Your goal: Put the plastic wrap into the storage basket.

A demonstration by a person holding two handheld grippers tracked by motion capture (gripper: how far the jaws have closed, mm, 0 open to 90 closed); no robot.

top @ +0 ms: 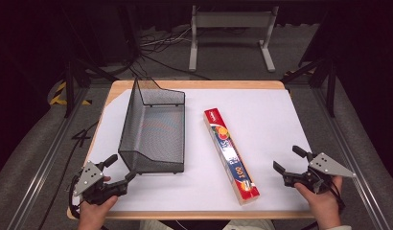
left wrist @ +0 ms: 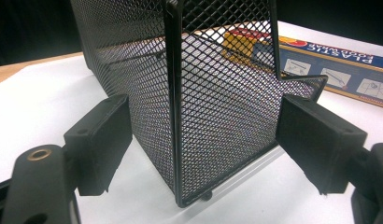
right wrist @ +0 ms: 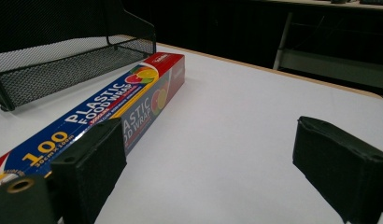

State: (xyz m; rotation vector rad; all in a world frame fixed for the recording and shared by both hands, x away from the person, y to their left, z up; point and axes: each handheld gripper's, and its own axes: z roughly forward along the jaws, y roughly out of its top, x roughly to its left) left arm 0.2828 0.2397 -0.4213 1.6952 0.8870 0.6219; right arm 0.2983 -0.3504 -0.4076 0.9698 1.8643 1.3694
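High view shows us the plastic wrap box (top: 230, 154) lying flat and slanted just right of the mesh tray (top: 154, 128), our landmark. Left of the tray's near corner, our left gripper (top: 119, 168) gapes empty; right of the box, our right gripper (top: 290, 164) gapes too. Probably the box goes in the tray, so we should close squarely across its narrow sides.

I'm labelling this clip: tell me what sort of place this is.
Probably a lab or recording bench, not a home: a white-covered table ringed by dark curtains, loose cables on the floor, and handheld grippers, left and right, beside a mesh basket and plastic-wrap box.
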